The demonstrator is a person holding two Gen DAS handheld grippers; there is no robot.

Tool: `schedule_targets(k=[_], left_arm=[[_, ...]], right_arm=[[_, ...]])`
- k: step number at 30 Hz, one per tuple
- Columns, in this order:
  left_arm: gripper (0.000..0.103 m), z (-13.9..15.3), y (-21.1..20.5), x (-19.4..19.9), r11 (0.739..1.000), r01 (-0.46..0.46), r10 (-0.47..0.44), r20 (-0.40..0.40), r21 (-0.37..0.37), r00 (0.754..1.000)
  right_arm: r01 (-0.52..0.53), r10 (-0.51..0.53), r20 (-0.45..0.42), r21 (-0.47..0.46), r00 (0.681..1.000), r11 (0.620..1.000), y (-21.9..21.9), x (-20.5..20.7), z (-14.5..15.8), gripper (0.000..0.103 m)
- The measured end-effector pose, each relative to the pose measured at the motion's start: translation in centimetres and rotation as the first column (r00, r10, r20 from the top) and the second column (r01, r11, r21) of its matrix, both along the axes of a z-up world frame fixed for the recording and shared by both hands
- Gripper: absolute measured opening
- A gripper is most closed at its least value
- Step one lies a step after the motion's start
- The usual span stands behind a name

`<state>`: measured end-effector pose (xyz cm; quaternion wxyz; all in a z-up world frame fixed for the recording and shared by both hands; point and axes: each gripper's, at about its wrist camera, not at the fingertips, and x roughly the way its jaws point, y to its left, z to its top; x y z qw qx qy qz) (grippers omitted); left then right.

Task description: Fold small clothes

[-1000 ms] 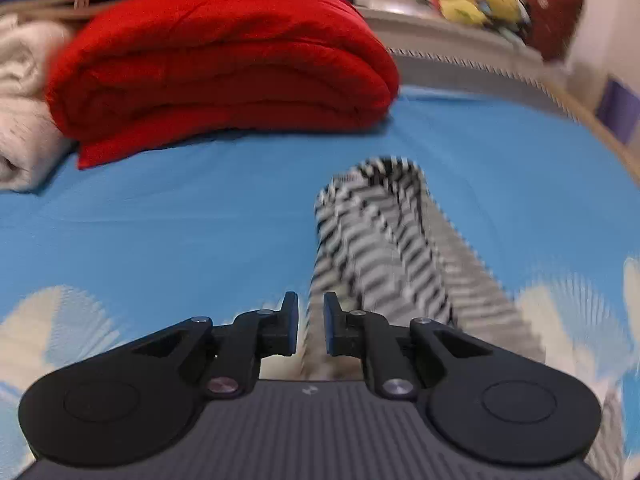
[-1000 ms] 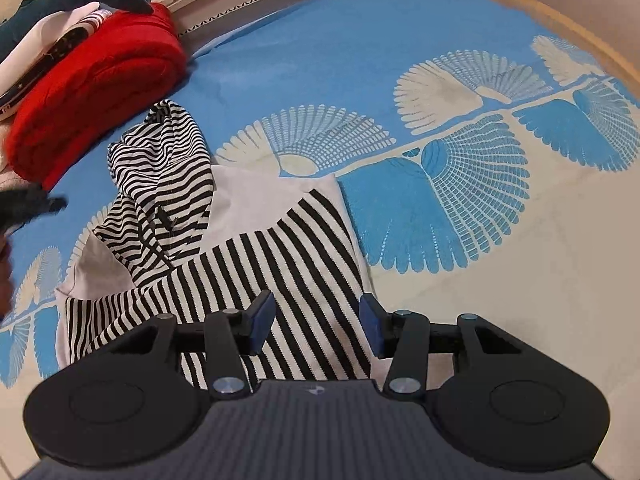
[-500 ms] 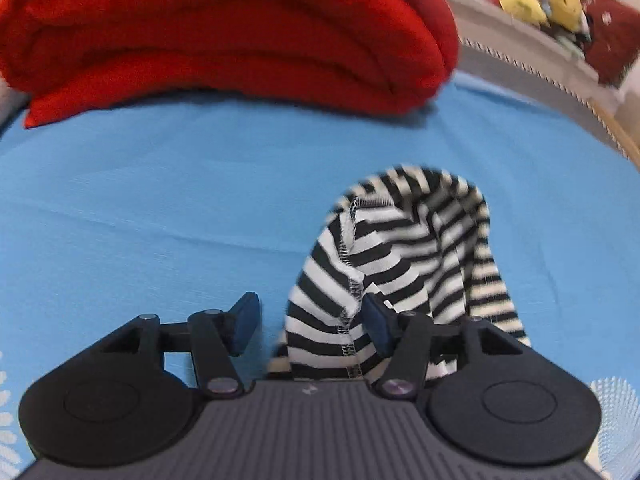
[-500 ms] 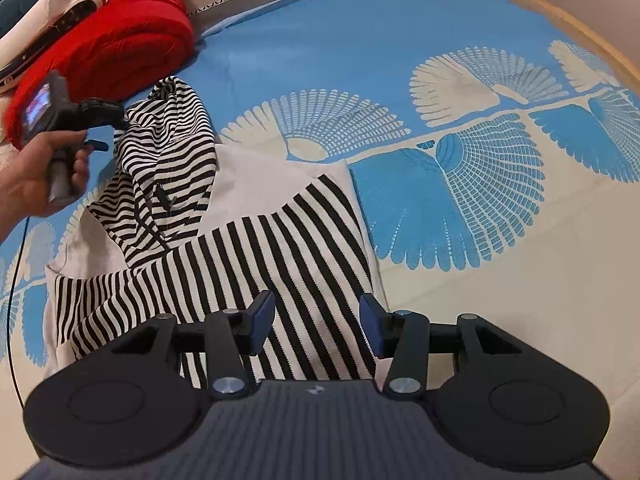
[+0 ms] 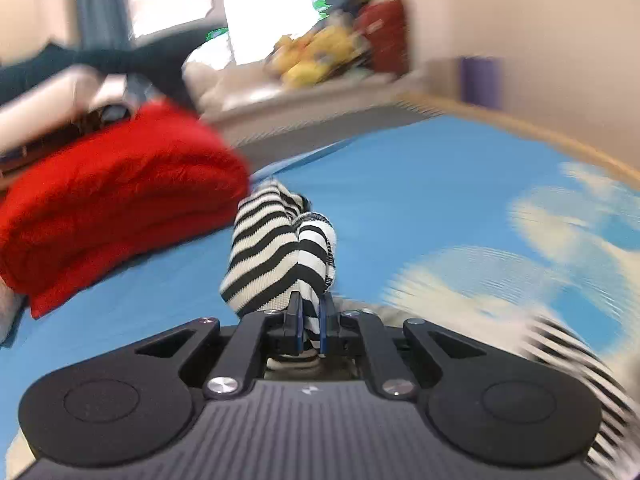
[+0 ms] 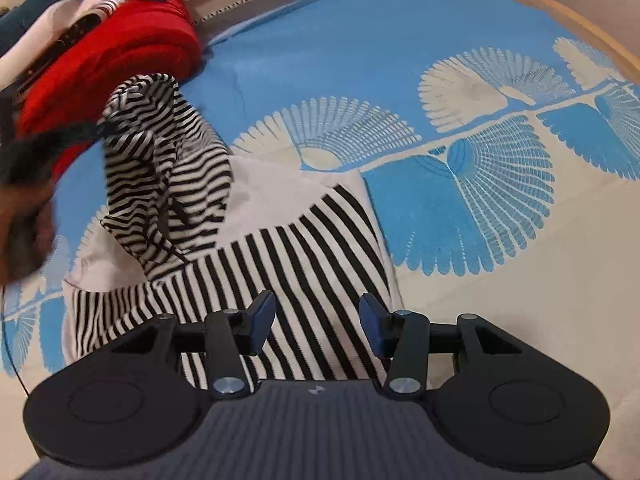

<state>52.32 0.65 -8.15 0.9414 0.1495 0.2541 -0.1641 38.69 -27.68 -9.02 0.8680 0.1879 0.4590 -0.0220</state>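
So far the folding looks barely begun. Left gripper (image 5: 310, 316), jaws just closed, pinches the hood (image 5: 276, 248) of the striped top (image 6: 280, 264), which lies rumpled on the bed (image 6: 360, 60). Right gripper (image 6: 316, 316) hangs half open and empty over the hem at 6 o'clock; red blanket (image 6: 120, 52) at 10.

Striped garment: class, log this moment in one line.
left gripper: shut on striped garment | right gripper: open, above garment | red blanket: beside
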Motion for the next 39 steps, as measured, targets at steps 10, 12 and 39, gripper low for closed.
schedule_targets(k=[10, 12, 39], left_arm=[[0.038, -1.4, 6.0, -17.0, 0.885, -0.426, 0.288, -0.498, -0.189, 0.818], [0.046, -1.5, 8.5, -16.2, 0.777, -0.548, 0.338, -0.528, -0.311, 0.779], [0.005, -3.7, 11.8, -14.1, 0.715, -0.568, 0.319, -0.532, -0.408, 0.784]], right_arm=[[0.157, -0.164, 0.097, 0.076, 0.982, 0.985, -1.7, -1.7, 2.1, 0.049], [0.163, -0.173, 0.115, 0.086, 0.978, 0.983, -1.5, -2.0, 2.1, 0.049], [-0.084, 0.056, 0.197, 0.137, 0.979, 0.987, 4.7, -1.4, 1.6, 0.0]])
